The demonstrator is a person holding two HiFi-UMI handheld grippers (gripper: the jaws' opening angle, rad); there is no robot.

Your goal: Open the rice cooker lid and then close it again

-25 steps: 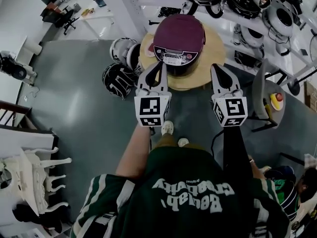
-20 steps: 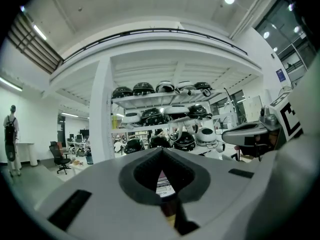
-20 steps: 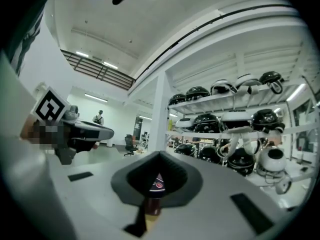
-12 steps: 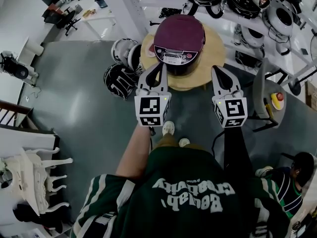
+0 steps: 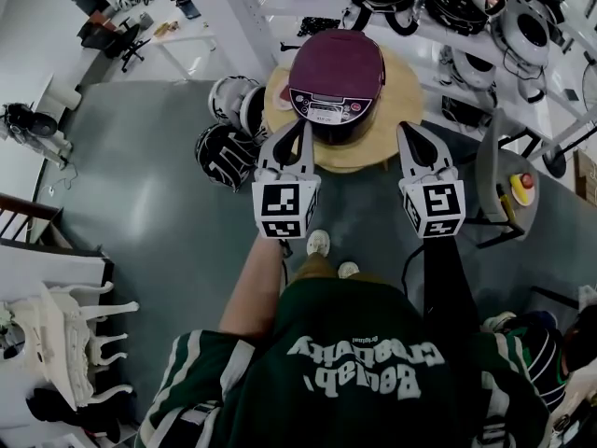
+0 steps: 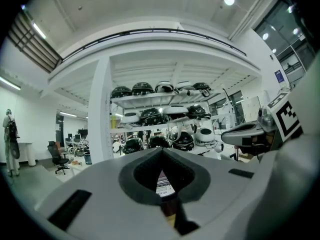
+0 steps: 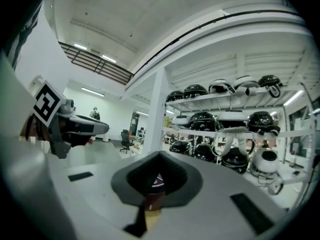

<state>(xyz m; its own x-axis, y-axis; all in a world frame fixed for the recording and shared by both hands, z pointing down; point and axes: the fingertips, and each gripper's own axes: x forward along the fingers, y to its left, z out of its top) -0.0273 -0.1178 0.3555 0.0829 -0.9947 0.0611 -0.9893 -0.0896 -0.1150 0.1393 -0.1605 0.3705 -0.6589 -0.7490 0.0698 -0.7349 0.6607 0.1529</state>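
Maroon, glossy and domed, the rice cooker lid (image 5: 338, 59) lies down on its dark round body in the head view. A silvery control panel (image 5: 328, 108) faces the person, and the cooker stands on a pale round wooden surface (image 5: 410, 110). The left hand-held gripper (image 5: 299, 125) and right hand-held gripper (image 5: 408, 129) are held level just short of it, one on each side.

In the left gripper view the grey jaws are clenched on nothing, with a sliver of the panel showing past their tips.

In the right gripper view the jaws are likewise clenched and empty, with maroon showing beyond and rounded helmets (image 7: 215, 119) on shelves behind.

A lowered lid fits either a lid waiting to be lifted or one lowered again. Either way, the smooth dome probably offers little purchase, so any touch should be slow and square.
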